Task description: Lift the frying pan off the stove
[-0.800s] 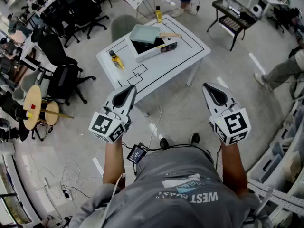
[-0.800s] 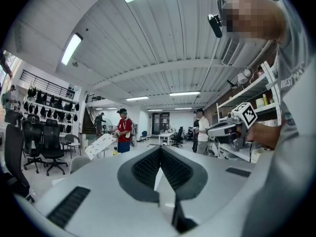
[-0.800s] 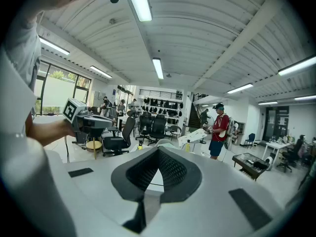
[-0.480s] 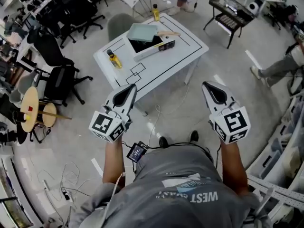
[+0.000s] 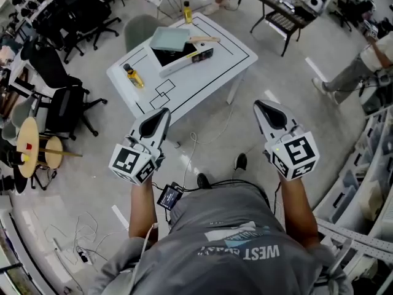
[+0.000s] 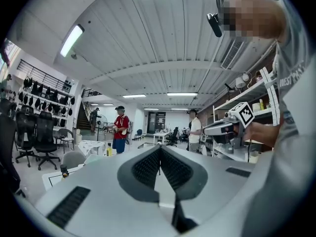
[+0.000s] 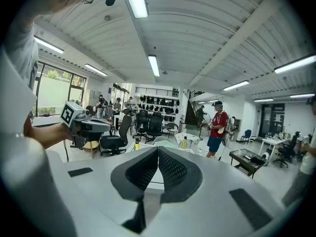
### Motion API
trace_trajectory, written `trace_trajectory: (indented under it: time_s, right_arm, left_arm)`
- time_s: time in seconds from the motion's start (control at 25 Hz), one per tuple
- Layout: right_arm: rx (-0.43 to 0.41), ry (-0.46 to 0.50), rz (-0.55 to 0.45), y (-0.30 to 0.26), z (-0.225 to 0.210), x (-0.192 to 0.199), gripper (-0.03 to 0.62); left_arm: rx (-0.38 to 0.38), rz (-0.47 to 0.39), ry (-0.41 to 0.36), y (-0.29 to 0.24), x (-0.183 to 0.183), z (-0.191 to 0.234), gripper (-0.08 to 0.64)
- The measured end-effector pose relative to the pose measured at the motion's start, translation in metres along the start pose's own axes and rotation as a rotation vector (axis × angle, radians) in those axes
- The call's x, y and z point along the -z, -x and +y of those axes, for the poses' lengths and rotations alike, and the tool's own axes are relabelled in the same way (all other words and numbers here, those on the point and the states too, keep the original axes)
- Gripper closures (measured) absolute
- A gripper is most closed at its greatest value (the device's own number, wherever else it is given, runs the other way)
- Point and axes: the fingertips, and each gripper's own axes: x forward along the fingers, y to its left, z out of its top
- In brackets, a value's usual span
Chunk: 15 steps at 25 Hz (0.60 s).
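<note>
The pale green frying pan [image 5: 169, 39] with a wooden handle [image 5: 203, 40] sits on the black-topped stove [image 5: 184, 58] on the white table [image 5: 215, 66]. Both grippers are held over the floor, well short of the table. My left gripper [image 5: 161, 113] is shut with nothing in it, its ribbed pads [image 6: 148, 166] pressed together. My right gripper [image 5: 261, 106] is also shut and empty, and its pads [image 7: 170, 169] meet. Each gripper view shows the other gripper held level beside it.
A yellow bottle [image 5: 132, 76] stands on the table's left part and another [image 5: 186, 11] at its far edge. Office chairs [image 5: 67, 97] and a round wooden stool [image 5: 27, 141] are on the left. A black cart [image 5: 285, 14], a seated person [image 5: 359, 69], shelves [image 5: 368, 183] and floor cables [image 5: 193, 146] are nearby.
The table and floor have slid up and left in the head view, and the person's feet have shifted. Both grippers stay shut and side by side.
</note>
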Motion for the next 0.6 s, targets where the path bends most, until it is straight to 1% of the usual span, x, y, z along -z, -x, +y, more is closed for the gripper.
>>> trace_trajectory:
  time_s: [0.32,0.6]
  right_arm:
    - [-0.057,-0.006,-0.010,-0.024,-0.033,0.002,0.571]
    - [-0.147,-0.002,-0.016,-0.049,-0.069,0.006,0.568]
  left_arm:
    - [-0.064,0.029,0.008,-0.020,0.003,0.004,0.561]
    - [-0.150,0.040,0.003,-0.047,0.000,0.005,0.561]
